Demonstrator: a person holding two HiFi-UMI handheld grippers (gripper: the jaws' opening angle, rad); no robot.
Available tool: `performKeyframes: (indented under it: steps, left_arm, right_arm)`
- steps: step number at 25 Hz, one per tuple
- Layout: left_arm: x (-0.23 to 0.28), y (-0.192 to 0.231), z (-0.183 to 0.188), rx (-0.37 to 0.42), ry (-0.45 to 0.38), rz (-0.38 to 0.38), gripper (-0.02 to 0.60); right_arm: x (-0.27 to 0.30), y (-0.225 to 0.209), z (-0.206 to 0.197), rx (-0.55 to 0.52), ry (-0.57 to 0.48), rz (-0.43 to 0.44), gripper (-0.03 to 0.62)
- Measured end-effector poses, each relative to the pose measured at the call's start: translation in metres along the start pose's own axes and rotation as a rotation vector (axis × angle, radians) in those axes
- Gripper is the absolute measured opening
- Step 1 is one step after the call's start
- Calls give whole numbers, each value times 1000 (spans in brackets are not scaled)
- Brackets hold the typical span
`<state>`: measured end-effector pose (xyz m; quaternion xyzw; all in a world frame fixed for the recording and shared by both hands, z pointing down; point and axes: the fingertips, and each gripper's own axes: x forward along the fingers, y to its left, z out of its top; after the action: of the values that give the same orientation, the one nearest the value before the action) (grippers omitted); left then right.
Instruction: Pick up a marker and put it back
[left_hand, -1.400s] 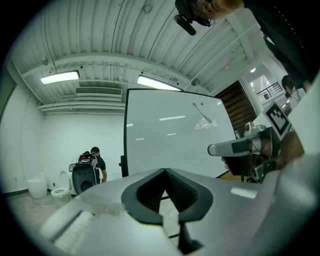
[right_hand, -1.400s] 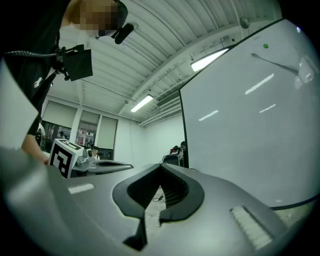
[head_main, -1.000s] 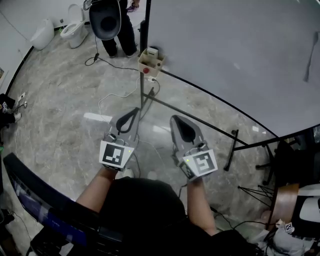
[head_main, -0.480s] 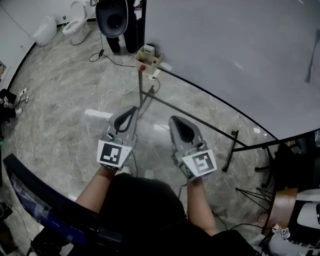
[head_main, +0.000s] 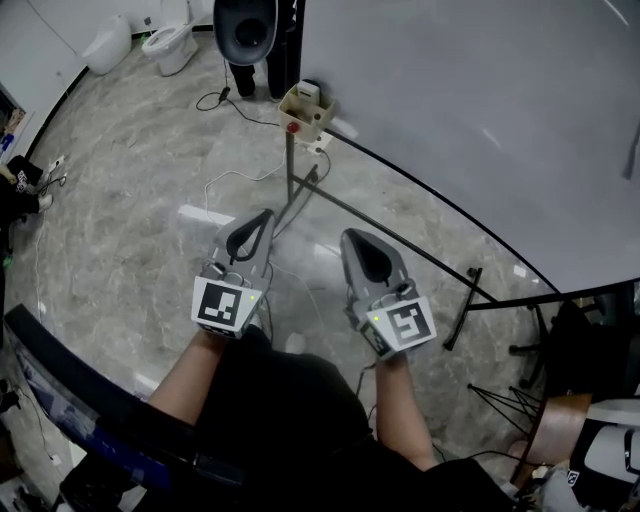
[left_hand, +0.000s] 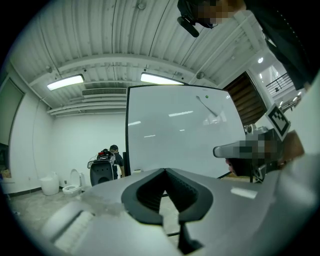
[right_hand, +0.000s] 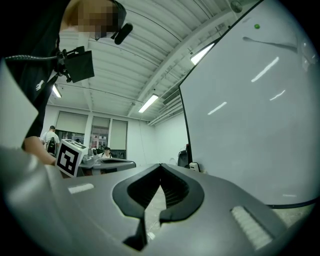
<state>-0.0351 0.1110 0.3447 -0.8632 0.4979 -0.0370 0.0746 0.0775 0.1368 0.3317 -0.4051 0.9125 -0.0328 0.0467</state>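
You hold both claws out level and side by side above the marble floor (head_main: 120, 230), facing the whiteboard (head_main: 480, 100). Your left claw (head_main: 264, 216) is closed: in the left gripper view its two tips meet, with nothing between them and only the hollow behind the tips showing through. Your right claw (head_main: 350, 238) is the same, with its tips pressed together and nothing gripped. The two claws are close to each other but do not touch.

The only thing that looks like the marker (left_hand: 208, 106) is a slim grey stick. It lies tilted against the whiteboard, in the upper part of the board toward its right edge, just below a small green dot (left_hand: 206, 97). It is too small to be sure of. It is well apart from both claws, and neither claw touches the board.

At the whiteboard's left edge a beige box (head_main: 305, 108) with a red button sits on top of the stand's pole. Thin cables (head_main: 225, 185) trail over the floor beneath it. Beyond the box, near the top edge of the head view, a person (head_main: 275, 60) stands beside a dark rounded machine (head_main: 245, 25).
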Motion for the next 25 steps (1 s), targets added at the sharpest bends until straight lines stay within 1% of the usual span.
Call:
performKeyframes:
  steps: [2, 6, 10, 12, 14, 15, 22, 25]
  left_arm:
    - [2, 1, -1, -4, 3, 7, 5]
    - [9, 5, 0, 59, 14, -10, 5]
    - [25, 15, -1, 76, 11, -22, 3]
    - [37, 22, -5, 43, 2, -17, 3]
    - [48, 29, -4, -12, -16, -9, 3]
    - [54, 33, -3, -21, -22, -9, 3]
    - [87, 62, -2, -17, -38, -25, 3]
    - [99, 71, -4, -19, -38, -42, 4]
  right_arm:
    - [2, -3, 0, 3, -13, 7, 9]
    - [9, -7, 2, -2, -29, -3, 9]
    - [29, -14, -4, -21, -13, -28, 9]
    - [43, -19, 3, -52, 6, -57, 9]
    - [54, -30, -2, -66, 7, -93, 9]
    - [60, -34, -4, -75, -2, -99, 9]
    - [111, -45, 8, -82, -33, -101, 9]
    - [127, -51, 10, -72, -33, -118, 9]
